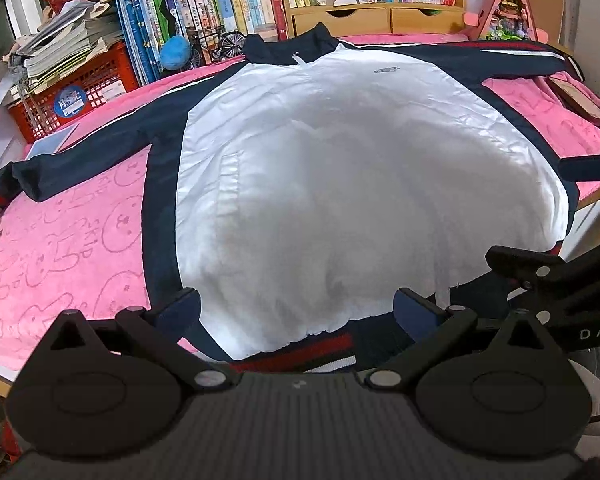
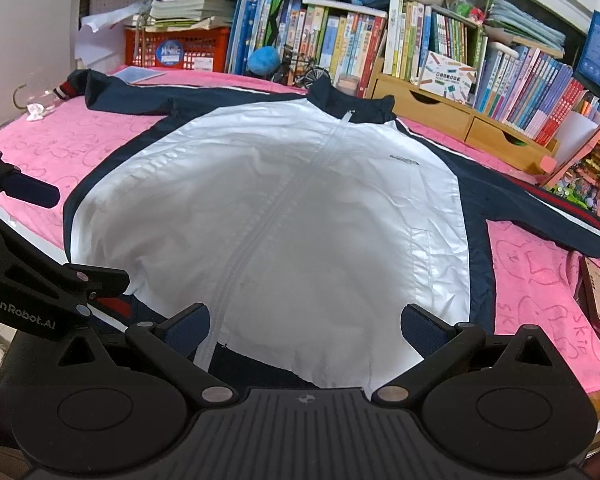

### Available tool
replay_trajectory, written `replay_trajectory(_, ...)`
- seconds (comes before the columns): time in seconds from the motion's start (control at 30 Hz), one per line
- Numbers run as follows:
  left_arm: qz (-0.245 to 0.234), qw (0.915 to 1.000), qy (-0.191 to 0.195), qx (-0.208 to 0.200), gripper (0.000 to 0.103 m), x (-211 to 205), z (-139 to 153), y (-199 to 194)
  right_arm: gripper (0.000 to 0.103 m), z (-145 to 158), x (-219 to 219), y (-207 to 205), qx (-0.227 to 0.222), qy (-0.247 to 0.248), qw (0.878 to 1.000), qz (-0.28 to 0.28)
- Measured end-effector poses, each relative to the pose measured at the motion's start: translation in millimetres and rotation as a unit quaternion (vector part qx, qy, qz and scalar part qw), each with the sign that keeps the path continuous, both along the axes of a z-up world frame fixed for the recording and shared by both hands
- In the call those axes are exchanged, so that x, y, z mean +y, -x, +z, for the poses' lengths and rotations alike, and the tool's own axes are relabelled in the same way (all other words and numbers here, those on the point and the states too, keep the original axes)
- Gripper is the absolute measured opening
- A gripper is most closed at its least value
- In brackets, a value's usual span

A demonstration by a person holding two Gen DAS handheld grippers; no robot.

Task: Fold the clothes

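A jacket with a white front point(image 1: 340, 184) and navy sleeves lies spread flat, zipped, collar away from me, on a pink towel point(image 1: 60, 248). Its left sleeve point(image 1: 80, 152) and right sleeve point(image 2: 540, 216) stretch out to either side. My left gripper point(image 1: 298, 308) is open and hovers over the striped hem point(image 1: 324, 346), holding nothing. In the right wrist view my right gripper point(image 2: 304, 324) is also open, over the lower white front point(image 2: 300, 240), near the zip. Each gripper shows at the edge of the other's view, left fingers point(image 2: 96, 278) and right fingers point(image 1: 520, 266).
Behind the jacket stand rows of books point(image 2: 340, 40), a red crate point(image 1: 80, 88) under stacked papers, wooden drawers point(image 1: 364, 18), a blue plush ball point(image 1: 175, 53) and a model bicycle point(image 1: 216, 46). A small triangular model house point(image 1: 508, 4) and a brown flat case point(image 2: 598, 296) sit at the right.
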State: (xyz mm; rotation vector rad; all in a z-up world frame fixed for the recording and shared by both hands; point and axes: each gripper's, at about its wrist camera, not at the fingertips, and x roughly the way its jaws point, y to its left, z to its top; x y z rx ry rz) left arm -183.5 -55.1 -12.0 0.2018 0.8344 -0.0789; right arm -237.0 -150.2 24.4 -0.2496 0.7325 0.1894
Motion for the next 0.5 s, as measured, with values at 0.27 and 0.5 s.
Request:
replay_trajectory(0.27,-0.003,1.0000,-0.006,0.004,0.103,-3.1,-2.1,-2.0,0.103,-0.8,-2.8,-0.8,0.002,0.000,1.000,-0.002)
replay_trajectory(0.5,-0.005,0.9999,-0.008,0.009,0.103,-4.1,-4.4,-7.5,0.103,-3.4,-5.2,-5.6,0.007,0.001,1.000,-0.005)
